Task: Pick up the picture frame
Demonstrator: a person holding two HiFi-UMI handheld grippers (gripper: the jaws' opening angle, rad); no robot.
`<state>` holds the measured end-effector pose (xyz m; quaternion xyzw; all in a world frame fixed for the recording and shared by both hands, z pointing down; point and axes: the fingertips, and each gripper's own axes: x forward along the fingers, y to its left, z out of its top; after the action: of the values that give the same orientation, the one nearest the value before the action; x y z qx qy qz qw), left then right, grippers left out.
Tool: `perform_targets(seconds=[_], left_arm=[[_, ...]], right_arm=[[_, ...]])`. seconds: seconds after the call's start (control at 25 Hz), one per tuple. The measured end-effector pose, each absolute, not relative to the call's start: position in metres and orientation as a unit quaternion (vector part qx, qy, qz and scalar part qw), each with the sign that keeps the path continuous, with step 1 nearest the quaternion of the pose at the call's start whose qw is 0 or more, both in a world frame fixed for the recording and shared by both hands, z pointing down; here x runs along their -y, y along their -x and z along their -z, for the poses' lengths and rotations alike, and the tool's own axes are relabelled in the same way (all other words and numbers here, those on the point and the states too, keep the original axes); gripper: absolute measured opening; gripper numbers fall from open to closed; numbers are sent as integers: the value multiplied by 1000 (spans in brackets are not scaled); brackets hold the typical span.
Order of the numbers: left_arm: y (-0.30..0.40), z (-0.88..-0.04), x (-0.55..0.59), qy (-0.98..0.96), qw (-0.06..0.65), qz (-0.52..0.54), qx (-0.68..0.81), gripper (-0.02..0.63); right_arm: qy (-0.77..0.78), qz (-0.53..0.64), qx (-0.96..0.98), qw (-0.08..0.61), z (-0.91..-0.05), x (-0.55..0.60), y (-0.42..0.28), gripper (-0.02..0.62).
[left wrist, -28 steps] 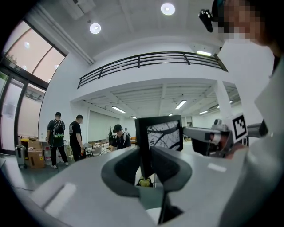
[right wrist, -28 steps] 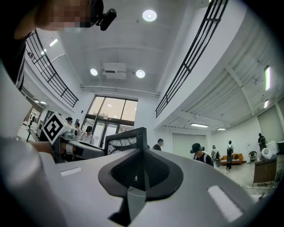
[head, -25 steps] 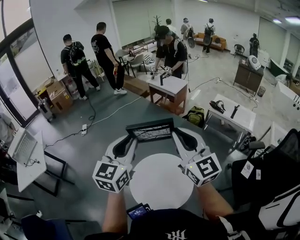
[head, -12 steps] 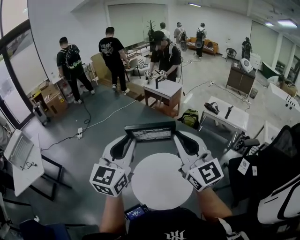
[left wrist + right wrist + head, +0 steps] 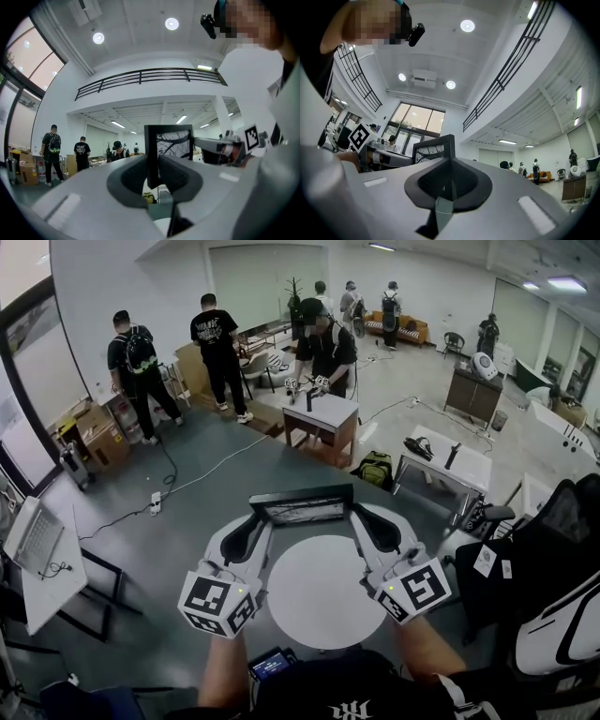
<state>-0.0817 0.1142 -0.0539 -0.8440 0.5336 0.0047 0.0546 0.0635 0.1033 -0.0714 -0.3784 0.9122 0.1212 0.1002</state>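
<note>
The person held the picture frame up in the air, just past the far edge of the round white table. Its picture of dark branches faced the person. The left gripper pinched the frame's left side, with the black edge stuck between its jaws. The right gripper pinched the right side, and its jaws had just been squeezing tighter on that thin edge. Other people stood well away across the room, near a small wooden table.
</note>
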Motion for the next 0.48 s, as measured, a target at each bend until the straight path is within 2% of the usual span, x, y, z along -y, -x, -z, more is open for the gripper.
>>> perform_targets(seconds=[0.48], left_arm=[[99,61,-132,838,52,-27,-542,71]], right_arm=[[365,-125,-918,93,79,-112,-46,11]])
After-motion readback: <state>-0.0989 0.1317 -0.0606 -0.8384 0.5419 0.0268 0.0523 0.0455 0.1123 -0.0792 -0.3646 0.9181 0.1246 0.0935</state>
